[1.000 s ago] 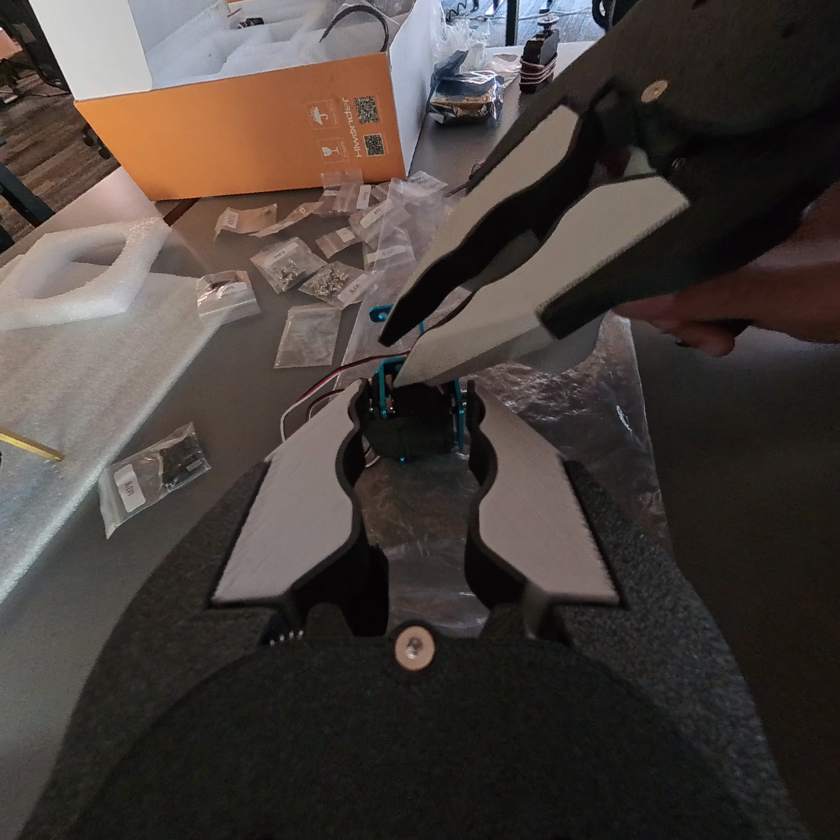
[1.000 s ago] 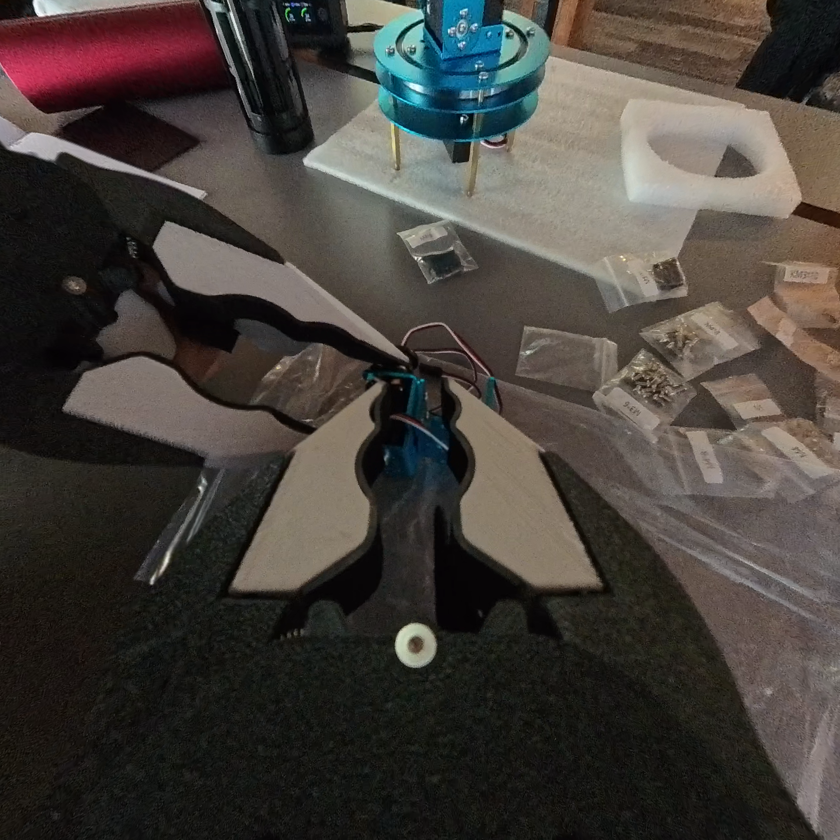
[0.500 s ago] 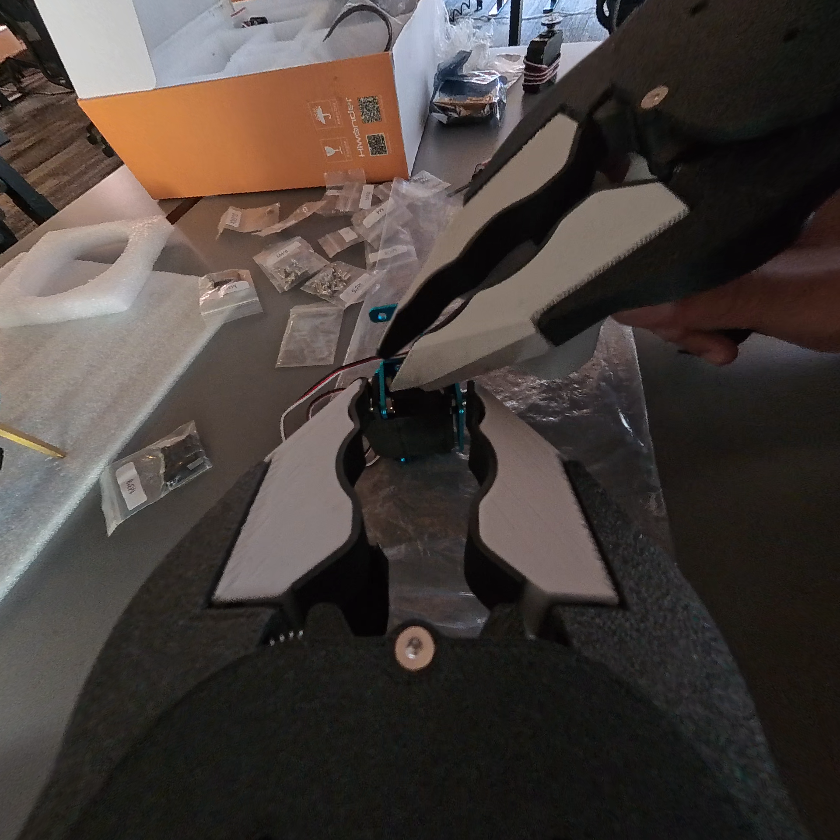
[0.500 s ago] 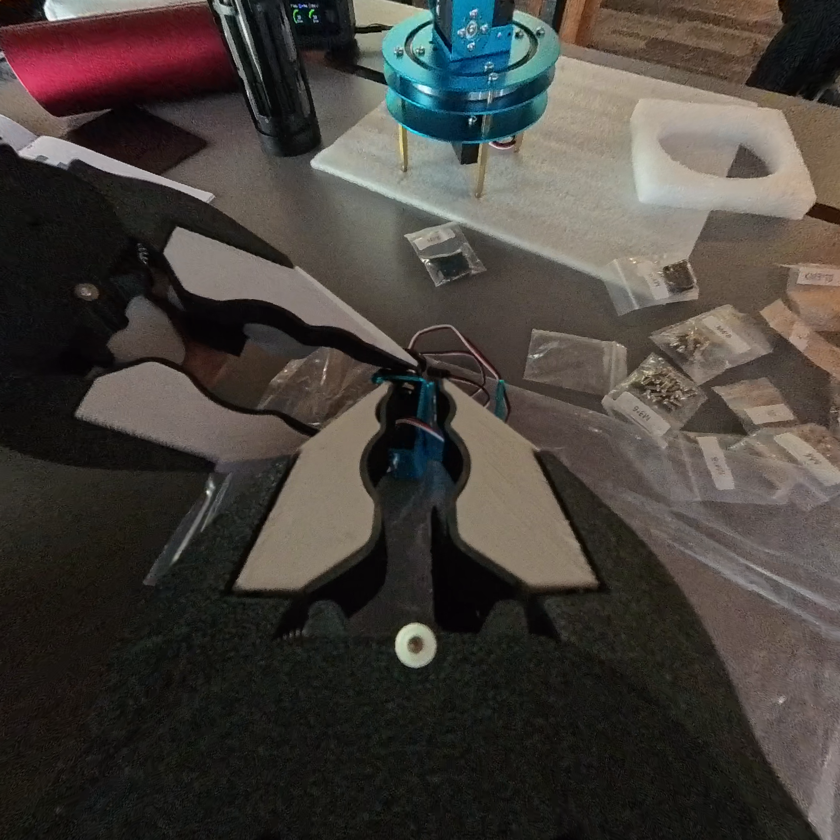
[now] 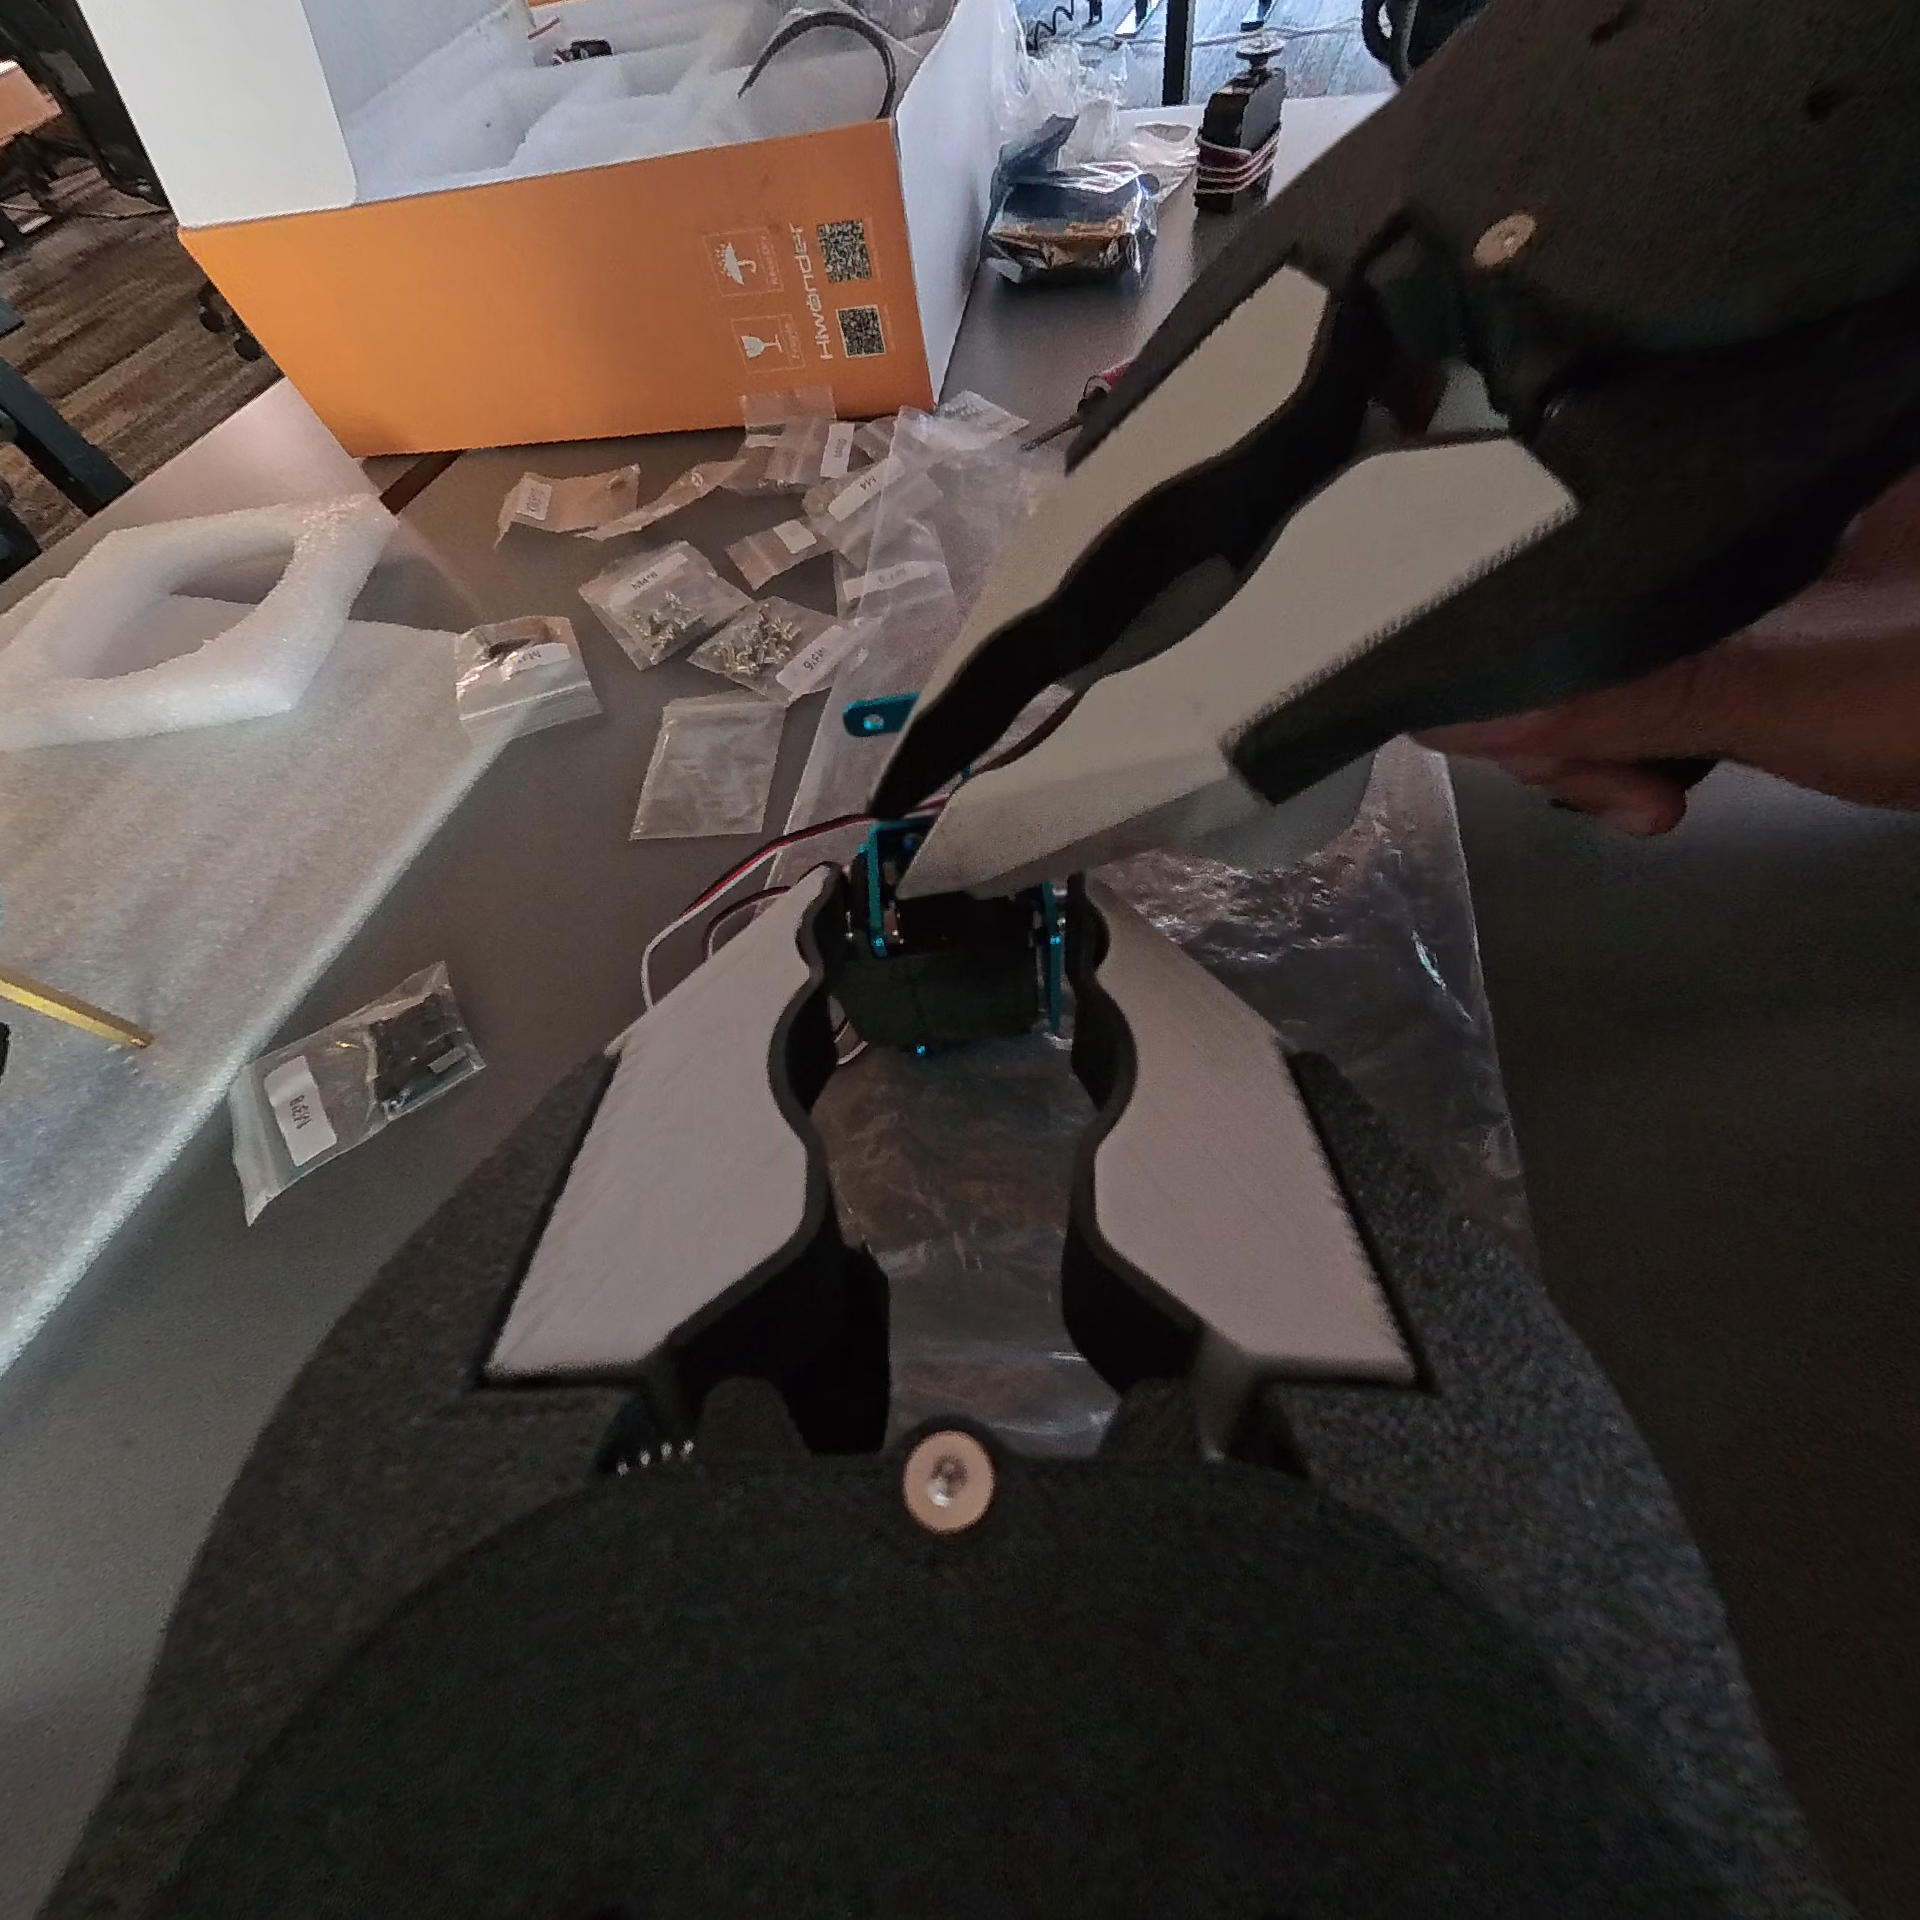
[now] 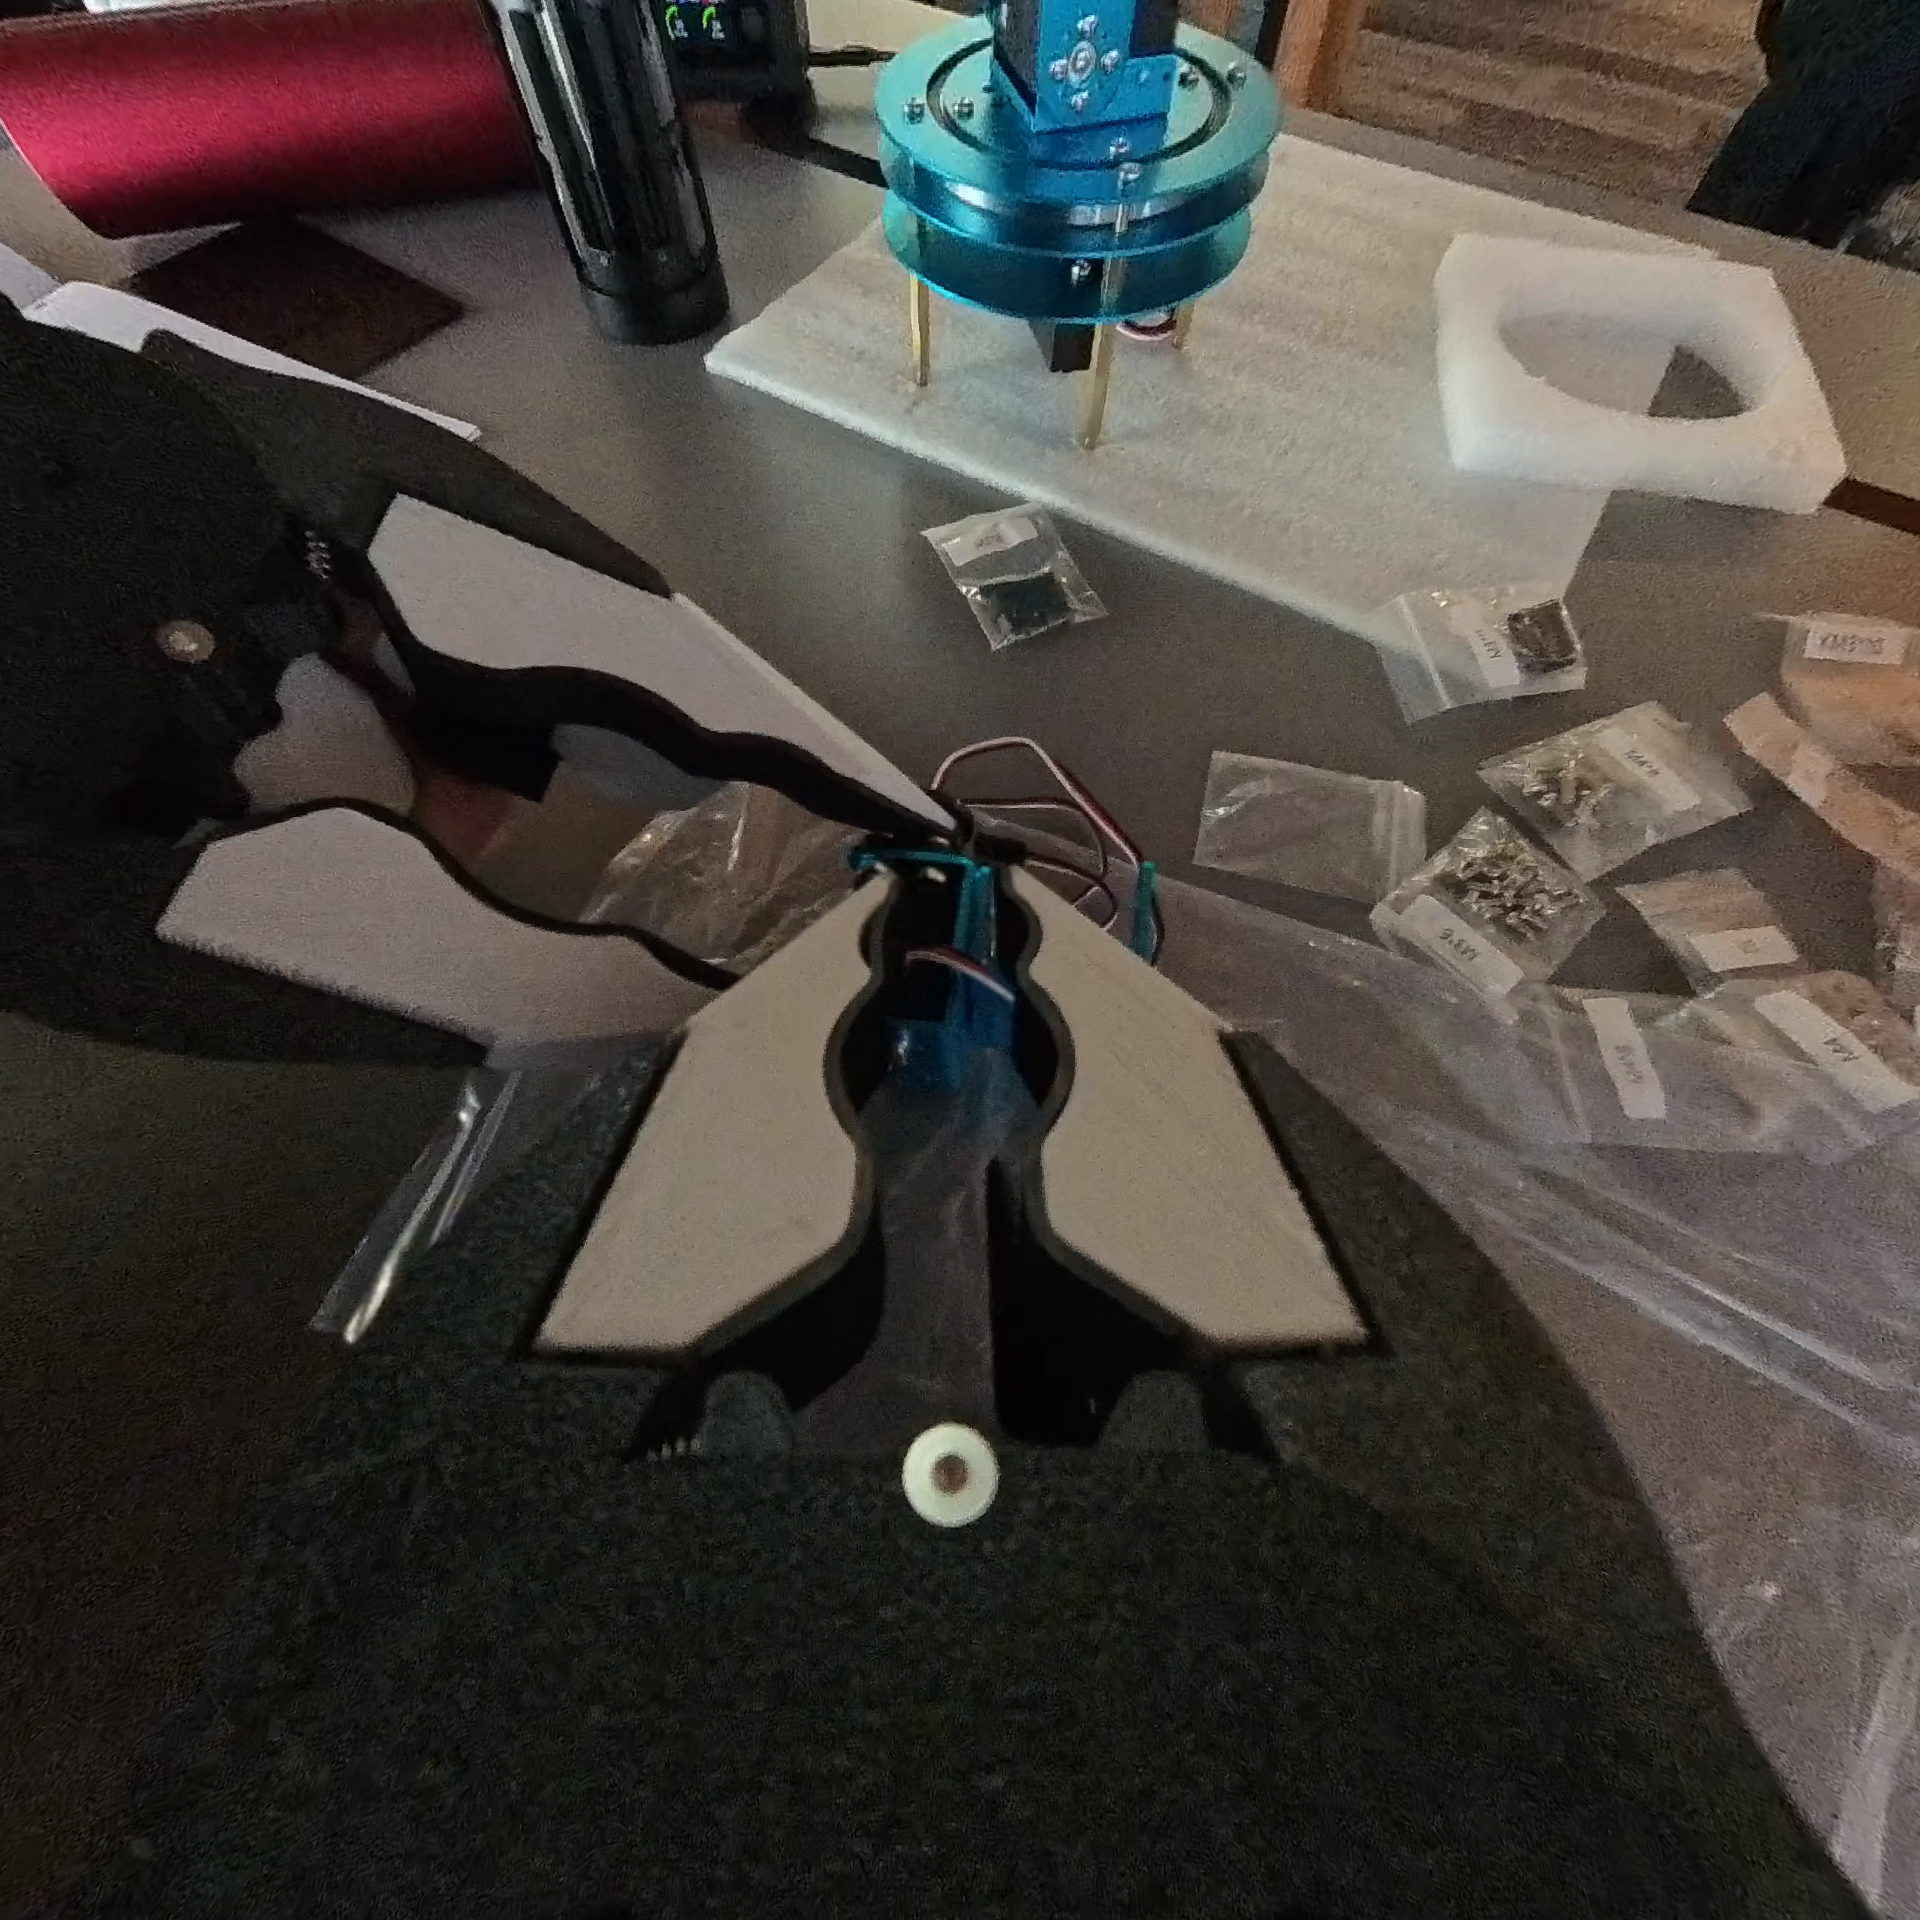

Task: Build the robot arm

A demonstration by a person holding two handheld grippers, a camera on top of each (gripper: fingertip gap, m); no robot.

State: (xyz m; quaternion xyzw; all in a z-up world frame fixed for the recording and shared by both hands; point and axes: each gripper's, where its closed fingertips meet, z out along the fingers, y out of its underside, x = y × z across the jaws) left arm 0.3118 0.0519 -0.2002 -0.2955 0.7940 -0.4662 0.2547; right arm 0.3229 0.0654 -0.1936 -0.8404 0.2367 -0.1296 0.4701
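Observation:
A small black servo in a blue metal bracket (image 5: 935, 987), with red, white and black wires, sits over a clear plastic bag on the grey table. My left gripper (image 5: 951, 904) is shut on the servo's black body, one finger on each side. My right gripper (image 6: 948, 894) is shut on the blue bracket (image 6: 961, 997) of the same part. In the left wrist view the right gripper (image 5: 902, 847) comes in from the upper right, held by a hand (image 5: 1714, 717). In the right wrist view the left gripper (image 6: 842, 904) comes in from the left.
An orange and white box (image 5: 582, 301) stands at the back. Several small bags of screws (image 6: 1486, 894) lie around. A blue round turntable (image 6: 1070, 156) stands on a white foam sheet (image 6: 1299, 468) beside a foam frame (image 6: 1621, 374). A black cylinder (image 6: 623, 177) and red roll (image 6: 260, 104) are behind. Left and right tips are no more than a few centimetres apart. The black cylinder (image 6: 623, 177) is about 30 cm from both grippers' fingertips.
The right gripper's tips have sunk slightly towards the bracket. Both grippers keep their hold and the servo stays in place.

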